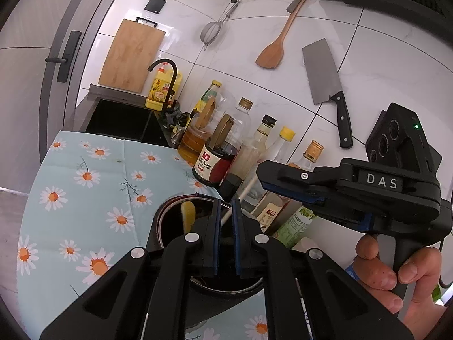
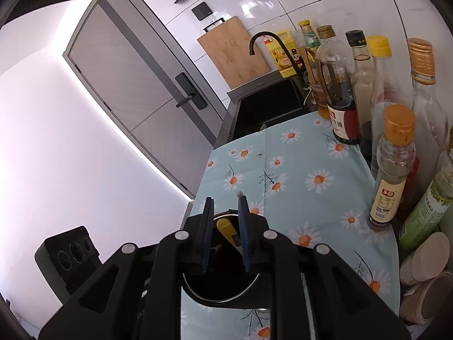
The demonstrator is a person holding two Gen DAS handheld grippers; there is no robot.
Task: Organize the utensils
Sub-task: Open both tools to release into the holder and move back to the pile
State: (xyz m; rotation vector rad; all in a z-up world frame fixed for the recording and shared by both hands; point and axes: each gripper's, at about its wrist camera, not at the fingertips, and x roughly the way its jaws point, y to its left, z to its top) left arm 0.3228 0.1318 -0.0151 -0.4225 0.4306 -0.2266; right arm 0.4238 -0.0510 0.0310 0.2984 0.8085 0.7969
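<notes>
A dark round utensil holder (image 1: 170, 212) stands on the daisy tablecloth (image 1: 85, 175), with a yellow-handled utensil (image 1: 187, 215) in it. My left gripper (image 1: 226, 212) hovers over the holder with a narrow gap between its pads. A thin white stick (image 1: 243, 195) passes through that gap; I cannot tell if it is pinched. My right gripper (image 1: 286, 195) reaches in from the right, jaws close together near the stick. In the right wrist view the right gripper (image 2: 226, 206) is open and empty over the holder (image 2: 220, 291), and the yellow handle (image 2: 226, 228) shows between its fingers.
Sauce and oil bottles (image 1: 223, 147) line the wall to the right. A cleaver (image 1: 325, 82), a wooden spatula (image 1: 271, 51) and a strainer (image 1: 211, 32) hang on the tiles. A sink (image 1: 121, 121) with a black tap (image 1: 167, 82) and a cutting board (image 1: 133, 56) lie beyond.
</notes>
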